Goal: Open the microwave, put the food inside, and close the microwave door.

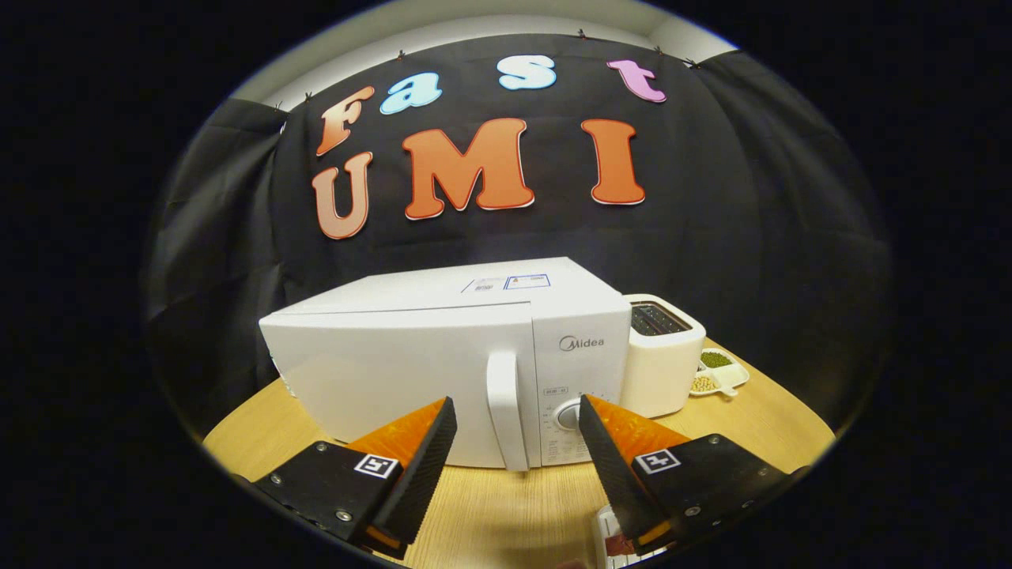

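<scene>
Microwave sits mid-table, door shut, white, handle upright at the door's right edge, knob on the panel just right of that. Nothing visible inside since the door hides it. Gripper fingers wide apart, holding nothing, w/ the handle showing between the tips and the microwave just ahead of them.

Right of the microwave, touching or nearly so: white toaster, slots on top, can't tell if anything's in them. Right of the toaster, a small white divided dish: green beans in the far section, pale beans in the near one.

Near the right finger, a white tray w/ something dark red in it, partly hidden, likely the food.

Table is light wood. Black cloth wall behind the microwave.
</scene>
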`<move>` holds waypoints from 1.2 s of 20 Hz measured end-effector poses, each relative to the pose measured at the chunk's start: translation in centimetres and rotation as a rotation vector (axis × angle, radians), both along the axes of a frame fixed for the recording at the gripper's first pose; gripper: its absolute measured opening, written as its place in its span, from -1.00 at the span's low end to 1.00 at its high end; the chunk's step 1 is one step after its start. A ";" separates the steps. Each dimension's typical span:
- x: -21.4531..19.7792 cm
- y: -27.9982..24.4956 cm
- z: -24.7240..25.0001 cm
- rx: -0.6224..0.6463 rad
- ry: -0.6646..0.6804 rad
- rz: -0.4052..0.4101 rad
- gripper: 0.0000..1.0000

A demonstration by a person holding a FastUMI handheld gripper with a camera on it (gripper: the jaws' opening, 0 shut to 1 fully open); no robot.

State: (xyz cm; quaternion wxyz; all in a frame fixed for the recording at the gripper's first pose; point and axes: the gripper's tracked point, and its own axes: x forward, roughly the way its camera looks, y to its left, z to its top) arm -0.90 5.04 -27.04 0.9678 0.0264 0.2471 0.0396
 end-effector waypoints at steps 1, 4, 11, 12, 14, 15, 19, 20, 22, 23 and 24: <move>0.3 0.1 -0.4 -0.004 0.001 0.003 0.81; 1.4 0.6 -1.7 -0.033 -0.003 0.019 0.55; 2.4 0.7 -5.0 -0.071 0.065 -0.019 -0.08; 2.3 0.8 -5.4 -0.081 0.077 -0.015 -0.17; 2.0 0.4 -5.0 -0.124 0.058 -0.041 -0.45; 2.4 0.2 -5.4 -0.121 0.065 -0.064 -0.48; 1.9 0.3 -5.5 -0.112 0.093 -0.115 -0.65; 2.0 0.2 -5.3 -0.112 0.089 -0.121 -0.68; 1.9 0.1 -5.5 -0.095 0.107 -0.141 -0.71; 1.8 0.1 -5.4 -0.094 0.113 -0.148 -0.71; 1.9 0.2 -5.4 -0.094 0.116 -0.156 -0.75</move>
